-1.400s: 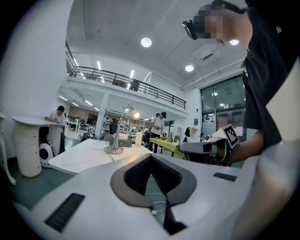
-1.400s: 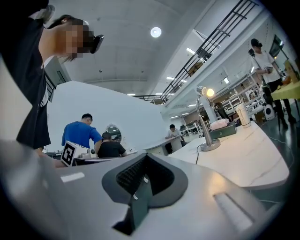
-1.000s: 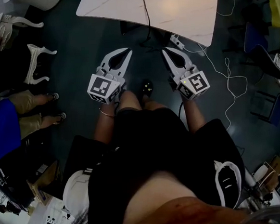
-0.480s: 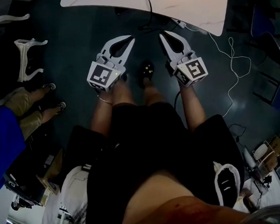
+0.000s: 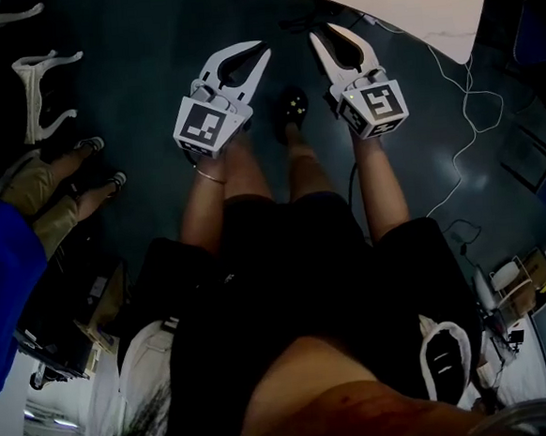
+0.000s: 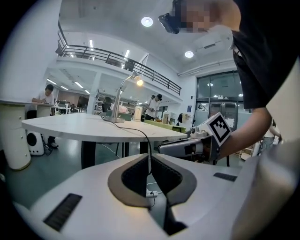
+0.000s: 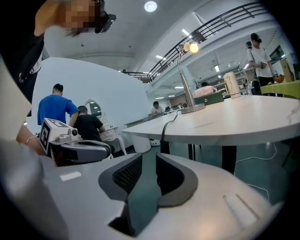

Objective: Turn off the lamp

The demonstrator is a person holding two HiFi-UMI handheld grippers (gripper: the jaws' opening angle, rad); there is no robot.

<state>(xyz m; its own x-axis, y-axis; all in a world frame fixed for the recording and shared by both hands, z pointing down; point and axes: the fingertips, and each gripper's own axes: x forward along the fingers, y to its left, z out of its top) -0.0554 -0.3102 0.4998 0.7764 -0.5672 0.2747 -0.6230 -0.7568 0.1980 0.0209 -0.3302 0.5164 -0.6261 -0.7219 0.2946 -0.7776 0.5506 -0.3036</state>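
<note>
Left tongs [image 6: 149, 158] clenched empty; right tongs [image 7: 149, 157] just opening, empty; lamp [image 7: 191, 47] lit.

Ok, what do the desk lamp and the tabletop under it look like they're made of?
The lamp looks like metal: its thin curved neck and round base are silvery with a soft sheen. The tabletop is smooth and white with faint marble-like streaks, probably laminate, possibly stone.
</note>
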